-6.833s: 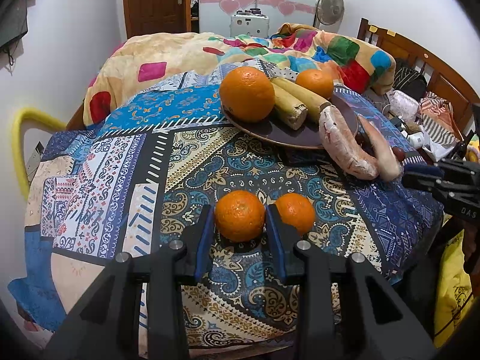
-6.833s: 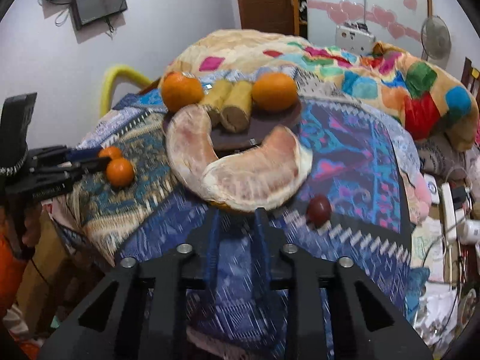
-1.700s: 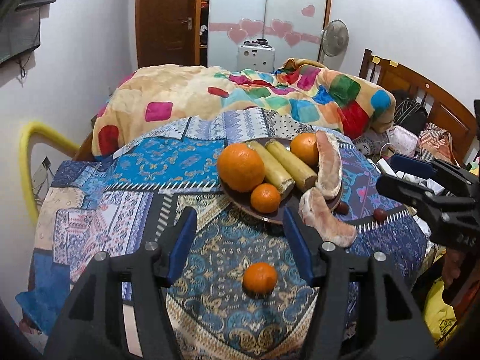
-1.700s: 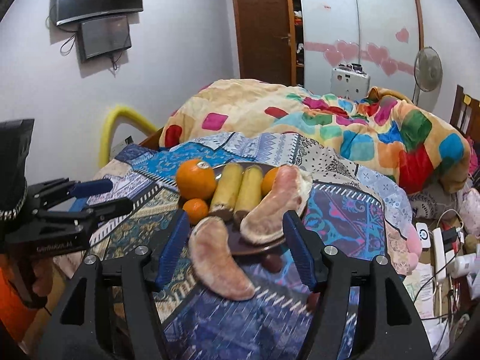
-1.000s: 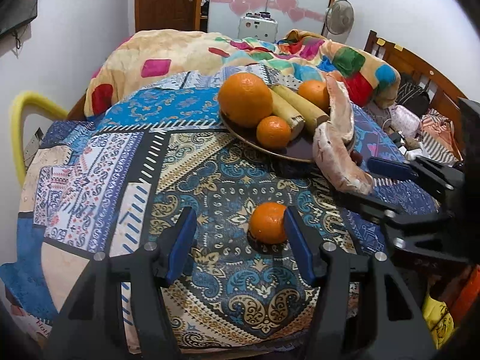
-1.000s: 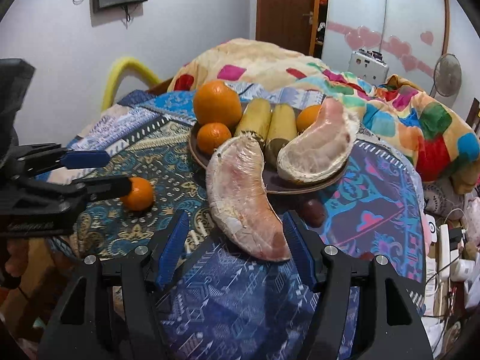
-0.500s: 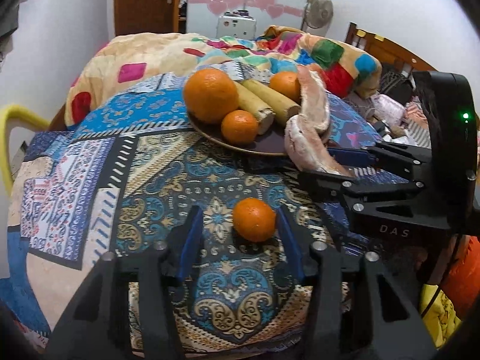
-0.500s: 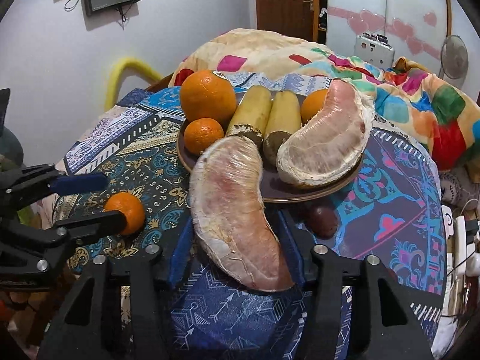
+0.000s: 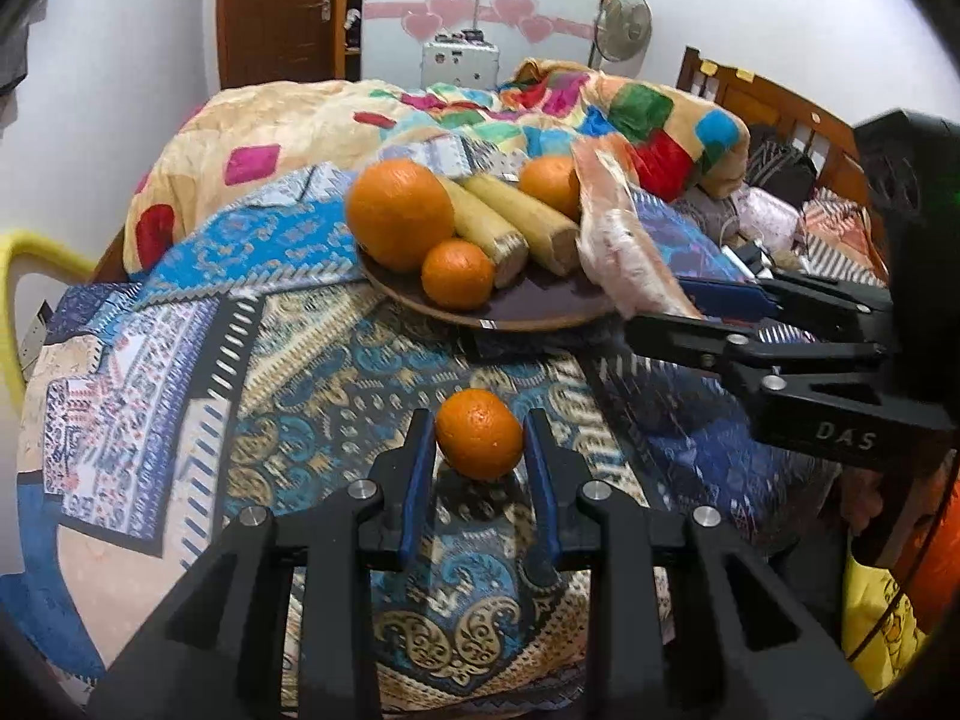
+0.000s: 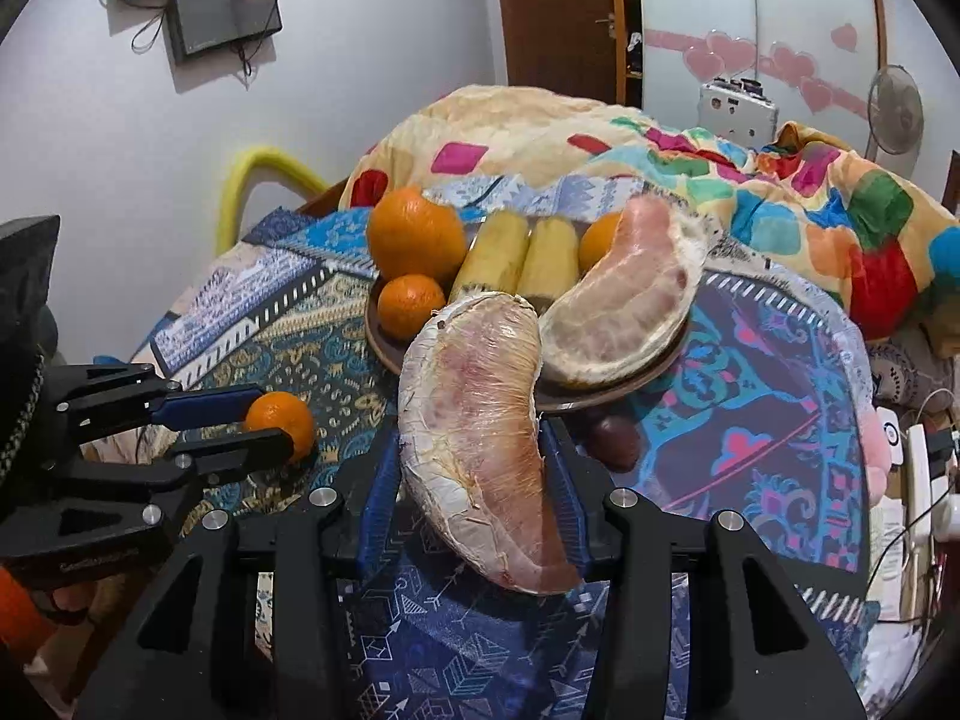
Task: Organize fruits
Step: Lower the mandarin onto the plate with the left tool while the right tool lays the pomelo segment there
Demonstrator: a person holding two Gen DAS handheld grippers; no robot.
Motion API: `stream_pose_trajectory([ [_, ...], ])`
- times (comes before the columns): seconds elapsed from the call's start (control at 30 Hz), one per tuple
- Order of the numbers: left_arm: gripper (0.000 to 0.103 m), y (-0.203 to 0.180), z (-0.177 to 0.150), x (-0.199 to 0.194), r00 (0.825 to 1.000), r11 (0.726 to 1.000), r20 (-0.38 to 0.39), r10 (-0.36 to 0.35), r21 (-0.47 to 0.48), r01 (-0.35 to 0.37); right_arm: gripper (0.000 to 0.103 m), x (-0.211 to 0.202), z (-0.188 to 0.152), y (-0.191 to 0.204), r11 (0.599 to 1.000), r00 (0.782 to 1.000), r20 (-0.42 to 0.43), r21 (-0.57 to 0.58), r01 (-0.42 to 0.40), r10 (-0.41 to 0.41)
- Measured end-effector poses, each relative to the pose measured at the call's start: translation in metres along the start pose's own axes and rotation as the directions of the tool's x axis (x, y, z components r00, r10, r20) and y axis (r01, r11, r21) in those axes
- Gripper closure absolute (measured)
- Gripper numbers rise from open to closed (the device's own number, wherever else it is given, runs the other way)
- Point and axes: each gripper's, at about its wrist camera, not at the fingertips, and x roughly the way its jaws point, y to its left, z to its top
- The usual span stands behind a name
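The left hand-held gripper (image 9: 478,450) is reaching over the cloth-covered table (image 9: 180,360), its blue-padded jaws standing apart on either side of a small orange (image 9: 478,433) that is sitting on the cloth just in front of the plate (image 9: 522,315); a sliver of gap is showing at each side, so the jaws are not yet pressing on it. The right hand-held gripper (image 10: 471,468) is straddling a large peeled pomelo wedge (image 10: 474,438) lying on the cloth with its far tip leaning against the near rim of the plate; its jaws are sitting close against the wedge's flanks, but whether they are squeezing it cannot be told. A dark round fruit (image 10: 613,441) is lying just to the right of the plate's near edge. On the plate, another small orange (image 10: 411,306) is resting at the near left, a big orange (image 10: 416,235) behind it, two bananas (image 10: 519,264) side by side in the middle, a second pomelo wedge (image 10: 627,306) along the right, and one more orange (image 10: 597,249) peeking out at the back. Beyond the plate, a colourful patchwork blanket (image 10: 690,180) is lying heaped up.
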Motion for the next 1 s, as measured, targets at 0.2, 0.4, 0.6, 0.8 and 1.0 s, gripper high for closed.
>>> stream_pose_trajectory([
  [0.2, 0.073, 0.009, 0.023, -0.016, 0.996, 0.999, 0.079, 0.039, -0.009, -0.039, 0.061, -0.01, 0.018, -0.004, 1.0, 0.999, 0.045, 0.007, 0.011, -0.011],
  [0.4, 0.073, 0.014, 0.047, -0.02, 0.99, 0.999, 0.135, 0.048, -0.007, -0.048, 0.06, -0.01, 0.048, -0.008, 1.0, 0.995, 0.1, 0.017, 0.016, -0.017],
  [0.6, 0.073, 0.02, 0.068, -0.016, 0.983, 0.998, 0.175, 0.064, -0.002, -0.064, 0.06, 0.004, 0.067, -0.01, 1.0, 0.995, 0.103, 0.025, 0.014, -0.016],
  [0.8, 0.073, 0.027, 0.077, -0.002, 0.982, 0.998, 0.175, 0.068, 0.003, -0.07, 0.06, 0.032, 0.082, -0.017, 0.999, 0.997, 0.068, 0.044, 0.028, -0.031],
  [1.0, 0.073, 0.034, 0.078, 0.015, 0.986, 0.998, 0.151, 0.066, -0.003, -0.067, 0.06, 0.062, 0.093, -0.021, 0.998, 0.999, -0.005, 0.044, 0.034, -0.033],
])
